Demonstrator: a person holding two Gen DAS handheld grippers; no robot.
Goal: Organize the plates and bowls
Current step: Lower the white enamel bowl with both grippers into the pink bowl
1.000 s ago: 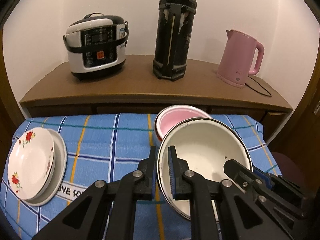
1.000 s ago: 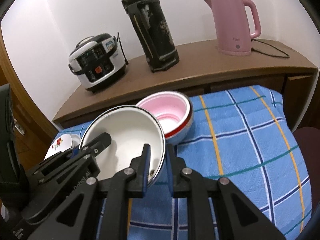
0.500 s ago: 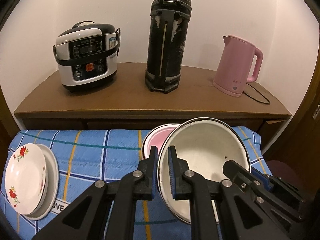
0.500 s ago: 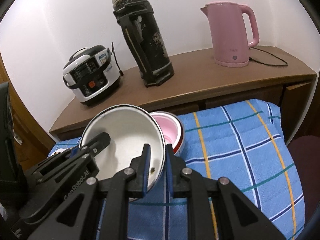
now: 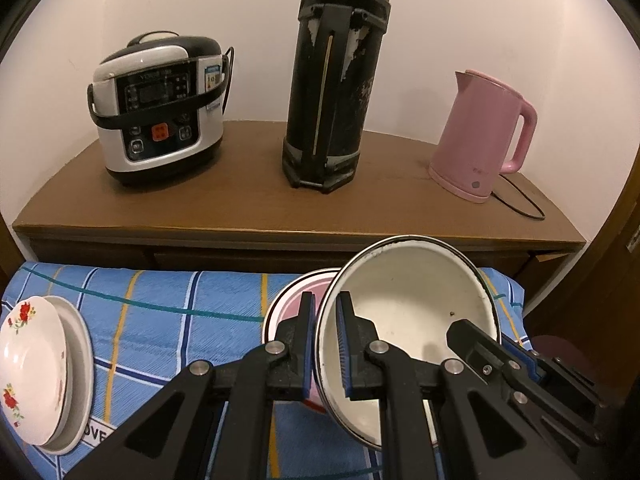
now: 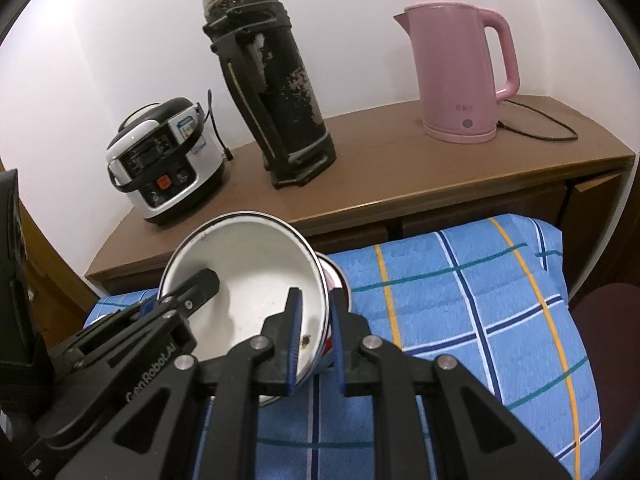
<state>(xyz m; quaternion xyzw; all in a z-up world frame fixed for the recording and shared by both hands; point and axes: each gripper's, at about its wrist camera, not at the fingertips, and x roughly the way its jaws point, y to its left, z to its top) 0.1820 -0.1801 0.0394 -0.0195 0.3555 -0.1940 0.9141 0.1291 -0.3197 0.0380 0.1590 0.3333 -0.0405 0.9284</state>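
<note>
A white enamel bowl (image 5: 412, 300) with a dark rim hangs tilted above the blue checked cloth (image 5: 160, 320), held from both sides. My left gripper (image 5: 326, 312) is shut on its left rim. On the opposite rim my right gripper (image 6: 316, 304) is shut too, one finger inside the bowl and one outside. Behind and below the white bowl (image 6: 248, 272) sits a pink bowl (image 5: 290, 304) with a red band, mostly hidden. At the far left, a flowered plate (image 5: 28, 364) rests on a plain white plate (image 5: 82, 364).
A wooden sideboard (image 5: 280, 208) runs behind the cloth and carries a rice cooker (image 5: 160, 108), a tall black thermos (image 5: 336, 80) and a pink kettle (image 5: 480, 136) with its cord. A dark red seat (image 6: 608, 320) stands at the right.
Both grippers have carried the white bowl toward the sideboard and over the pink bowl, which is now mostly covered. The plates have slipped toward the left edge of the left wrist view.
</note>
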